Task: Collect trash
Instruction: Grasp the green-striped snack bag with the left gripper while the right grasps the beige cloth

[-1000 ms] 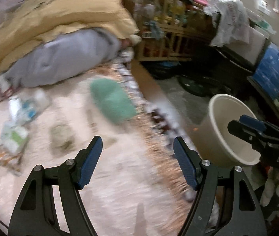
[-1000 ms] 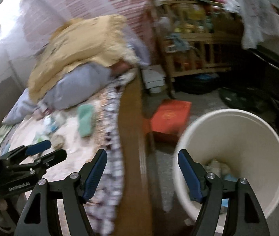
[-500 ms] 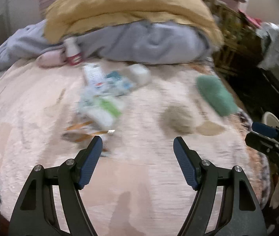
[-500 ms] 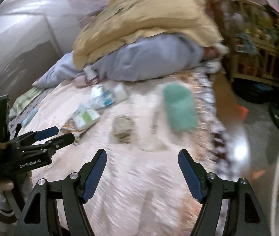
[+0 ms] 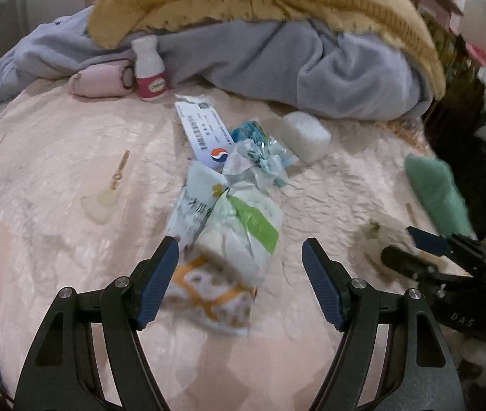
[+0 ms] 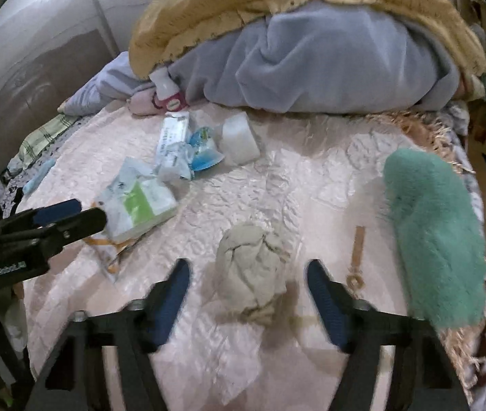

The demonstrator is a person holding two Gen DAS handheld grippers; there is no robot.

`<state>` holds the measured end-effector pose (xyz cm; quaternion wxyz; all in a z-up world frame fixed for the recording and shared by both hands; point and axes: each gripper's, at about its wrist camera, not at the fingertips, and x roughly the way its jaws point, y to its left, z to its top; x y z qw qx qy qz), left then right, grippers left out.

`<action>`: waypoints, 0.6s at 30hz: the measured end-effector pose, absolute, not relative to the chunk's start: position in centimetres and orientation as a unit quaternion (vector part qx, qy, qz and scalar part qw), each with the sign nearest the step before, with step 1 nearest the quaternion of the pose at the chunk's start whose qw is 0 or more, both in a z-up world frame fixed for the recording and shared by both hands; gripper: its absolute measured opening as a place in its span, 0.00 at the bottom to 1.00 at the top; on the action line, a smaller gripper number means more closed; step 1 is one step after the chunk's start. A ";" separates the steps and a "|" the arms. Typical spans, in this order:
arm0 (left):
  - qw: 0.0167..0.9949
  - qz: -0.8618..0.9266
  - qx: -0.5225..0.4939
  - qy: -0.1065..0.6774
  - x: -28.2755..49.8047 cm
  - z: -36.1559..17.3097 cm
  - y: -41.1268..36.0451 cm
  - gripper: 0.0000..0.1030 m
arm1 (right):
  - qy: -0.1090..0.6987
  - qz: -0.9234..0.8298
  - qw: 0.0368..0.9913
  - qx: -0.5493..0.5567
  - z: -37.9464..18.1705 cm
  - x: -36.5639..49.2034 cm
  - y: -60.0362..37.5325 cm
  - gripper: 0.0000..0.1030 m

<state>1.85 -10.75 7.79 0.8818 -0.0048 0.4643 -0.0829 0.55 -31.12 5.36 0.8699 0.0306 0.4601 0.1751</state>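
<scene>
Trash lies on a pink bed cover point(image 5: 54, 171). My left gripper point(image 5: 241, 260) is open, its fingers either side of a white and green wrapper point(image 5: 243, 229) that lies over an orange and white packet point(image 5: 208, 298). Behind are a white paper slip point(image 5: 203, 130), a blue crumpled wrapper point(image 5: 260, 147) and a white block point(image 5: 306, 135). My right gripper point(image 6: 248, 282) is open around a crumpled grey-beige paper ball point(image 6: 251, 267). The left gripper also shows in the right wrist view point(image 6: 71, 215) by the green wrapper point(image 6: 138, 205).
A white bottle with a pink label point(image 5: 148, 68) stands by a pink roll point(image 5: 102, 80) at the back. Grey and yellow blankets point(image 5: 277, 34) pile behind. A green fuzzy slipper point(image 6: 438, 236) lies right of the paper ball. A small wooden stick point(image 5: 119, 171) lies on the left.
Both grippers swung left from the white bucket and floor to the bed, then closed in on the trash. Each now brackets an item, still open.
</scene>
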 end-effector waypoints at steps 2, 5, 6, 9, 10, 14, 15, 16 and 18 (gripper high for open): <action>0.876 -0.085 0.005 0.474 2.8 6.8 -11.4 0.71 | 0.465 0.176 0.867 0.038 4.8 1.0 -31.3 0.40; 0.868 -0.095 0.000 0.488 3.5 5.8 -11.7 0.32 | 0.462 0.183 0.866 0.048 4.6 1.0 -31.7 0.32; 0.864 -0.100 -0.009 0.494 3.6 5.6 -11.6 0.20 | 0.458 0.184 0.868 0.049 4.7 0.9 -31.8 0.31; 0.862 -0.119 -0.044 0.490 2.8 6.1 -10.7 0.12 | 0.443 0.188 0.875 0.047 6.0 -0.3 -32.3 0.31; 0.864 -0.122 -0.047 0.487 2.4 6.4 -10.7 0.11 | 0.438 0.191 0.877 0.047 6.4 -0.7 -32.4 0.31; 0.866 -0.138 -0.048 0.479 0.5 7.6 -10.9 0.10 | 0.419 0.195 0.885 0.050 8.2 -2.7 -33.2 0.31; 0.866 -0.139 -0.046 0.478 0.2 7.7 -11.1 0.10 | 0.416 0.194 0.887 0.054 8.5 -3.2 -33.5 0.31; 0.868 -0.137 -0.044 0.476 0.1 7.9 -11.3 0.10 | 0.416 0.194 0.887 0.056 8.7 -3.4 -33.7 0.31; 0.867 -0.142 -0.049 0.474 -0.2 8.1 -11.7 0.10 | 0.417 0.191 0.886 0.060 9.1 -4.3 -34.1 0.31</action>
